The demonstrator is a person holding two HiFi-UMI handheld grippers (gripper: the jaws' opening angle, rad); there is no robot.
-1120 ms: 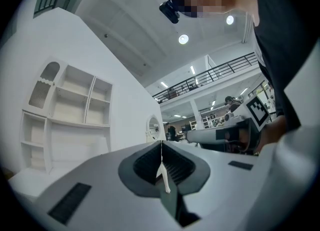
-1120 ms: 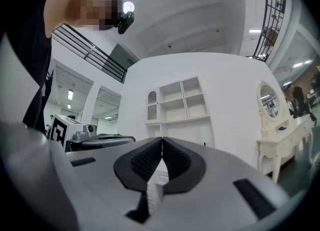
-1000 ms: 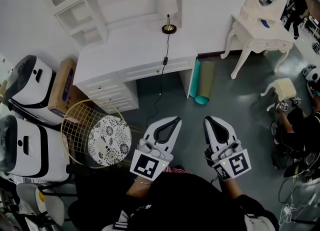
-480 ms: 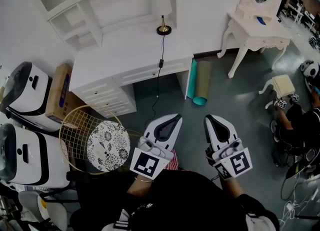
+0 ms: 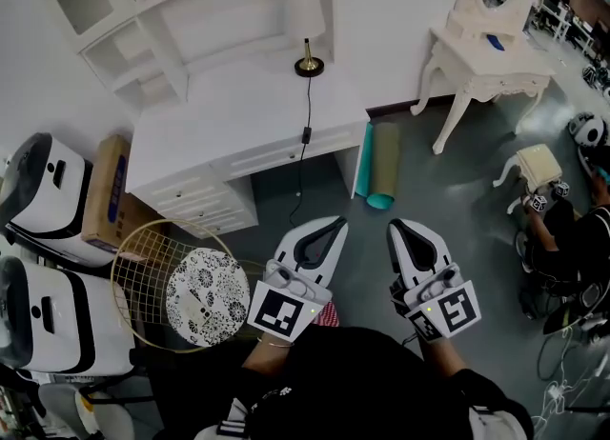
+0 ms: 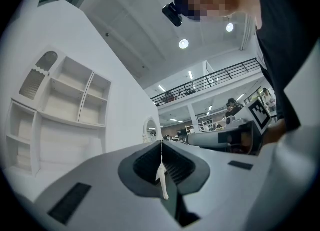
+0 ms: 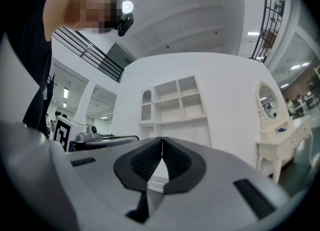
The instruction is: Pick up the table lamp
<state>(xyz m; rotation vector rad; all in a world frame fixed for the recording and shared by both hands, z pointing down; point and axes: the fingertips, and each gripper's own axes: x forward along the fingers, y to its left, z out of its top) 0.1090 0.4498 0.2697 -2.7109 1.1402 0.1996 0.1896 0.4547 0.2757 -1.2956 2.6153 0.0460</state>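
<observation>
The table lamp [image 5: 306, 36], with a white shade and a round brass base, stands on the white desk [image 5: 219, 119] under the wall shelves. Its black cord runs over the desk front down to the floor. My left gripper [image 5: 335, 227] and right gripper [image 5: 396, 227] are held side by side above the grey floor, well short of the desk and pointing toward it. Both are shut with nothing in them. The left gripper [image 6: 161, 142] and right gripper [image 7: 162, 138] views show the jaws pressed together. I cannot make out the lamp in either view.
A gold wire basket [image 5: 157, 276] with a patterned disc sits at my left, beside white appliances [image 5: 48, 190] and a cardboard box [image 5: 105, 190]. Rolled mats [image 5: 378, 162] lean by the desk's right end. At the right stand a white dressing table [image 5: 486, 48] and a stool [image 5: 538, 167], with a seated person [image 5: 572, 248] nearby.
In the head view the desk and lamp have slid a little down and left as I move toward them. Both grippers keep their places side by side and stay shut.
</observation>
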